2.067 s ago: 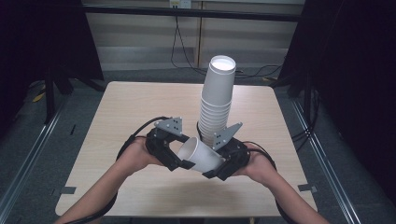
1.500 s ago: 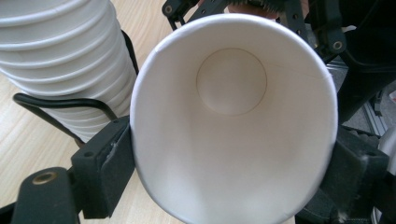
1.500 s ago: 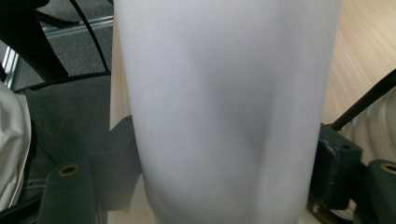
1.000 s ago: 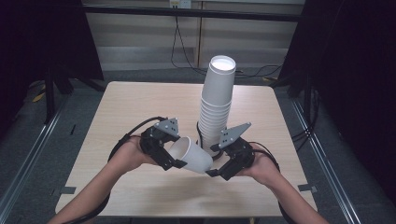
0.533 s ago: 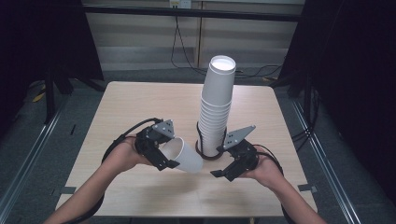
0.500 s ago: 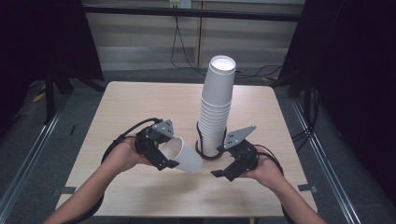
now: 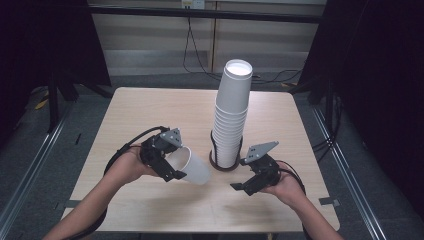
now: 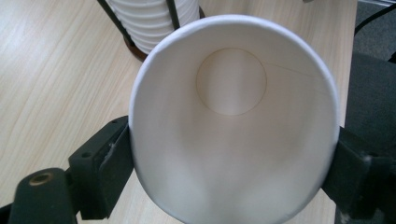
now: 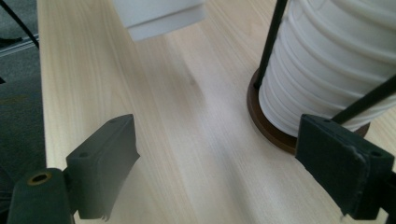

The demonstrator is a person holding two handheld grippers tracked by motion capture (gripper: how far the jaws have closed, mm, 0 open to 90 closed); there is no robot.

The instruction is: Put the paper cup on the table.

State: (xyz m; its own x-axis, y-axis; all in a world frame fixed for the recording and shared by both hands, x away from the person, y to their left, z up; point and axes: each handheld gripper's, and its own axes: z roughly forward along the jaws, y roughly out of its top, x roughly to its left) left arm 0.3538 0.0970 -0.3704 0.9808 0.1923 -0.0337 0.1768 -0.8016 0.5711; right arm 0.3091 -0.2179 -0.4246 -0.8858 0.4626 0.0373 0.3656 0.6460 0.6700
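My right gripper (image 7: 239,186) has let go and dropped away, jaws wide and empty; my left gripper (image 7: 172,167) clamps the cup (image 7: 192,166), tilted sideways.

From above the near edge we look forward and down across the whole table (image 7: 150,110), our forearms entering at the bottom and dark curtains and a far wall closing the frame. The left gripper view sits close behind a cup (image 8: 233,121), staring straight into its mouth, with tabletop to its left. The right gripper view rides low and near the wood, facing along it. All three views share the cup stack (image 7: 231,125) in its holder (image 7: 223,165): at the top of the left gripper view (image 8: 149,23), at the right of the right gripper view (image 9: 327,60).
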